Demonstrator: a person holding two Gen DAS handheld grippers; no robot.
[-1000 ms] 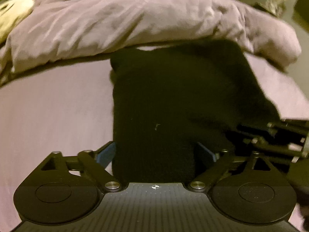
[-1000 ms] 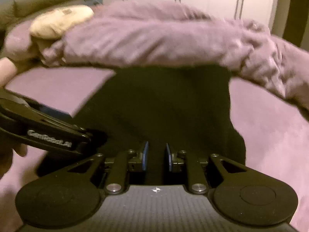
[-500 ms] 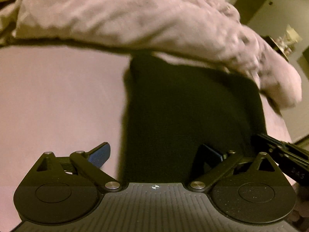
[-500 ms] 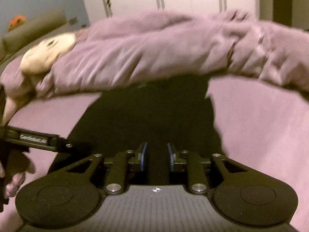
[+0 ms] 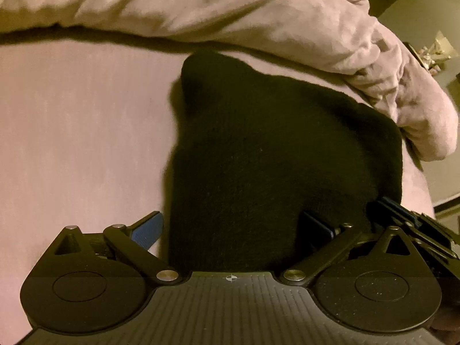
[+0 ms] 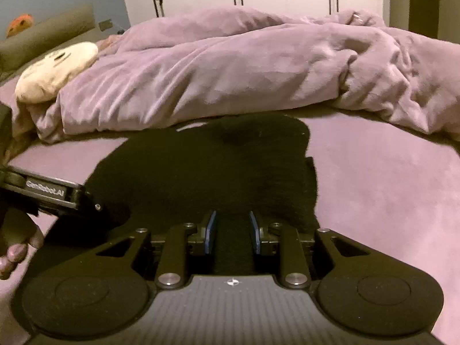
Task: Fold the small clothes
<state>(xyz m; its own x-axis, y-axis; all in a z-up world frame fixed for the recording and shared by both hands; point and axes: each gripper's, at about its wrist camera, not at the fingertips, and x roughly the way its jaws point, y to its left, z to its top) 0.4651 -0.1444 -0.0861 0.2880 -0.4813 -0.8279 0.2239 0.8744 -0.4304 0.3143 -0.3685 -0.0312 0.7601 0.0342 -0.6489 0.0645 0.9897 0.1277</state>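
Mauve bedsheet carries a black garment, long axis running from frame bottom toward the rumpled duvet; left gripper spread wide, right gripper narrowly pinching its near edge.

A bed with a smooth mauve fitted sheet carries a flat black knitted garment, spread just beyond the fingertips. Past it lies a rumpled mauve plush duvet, a cream soft toy at its left end.

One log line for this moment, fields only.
left claw: open, straddling black garment | right claw: shut on garment edge | bed: garment flat
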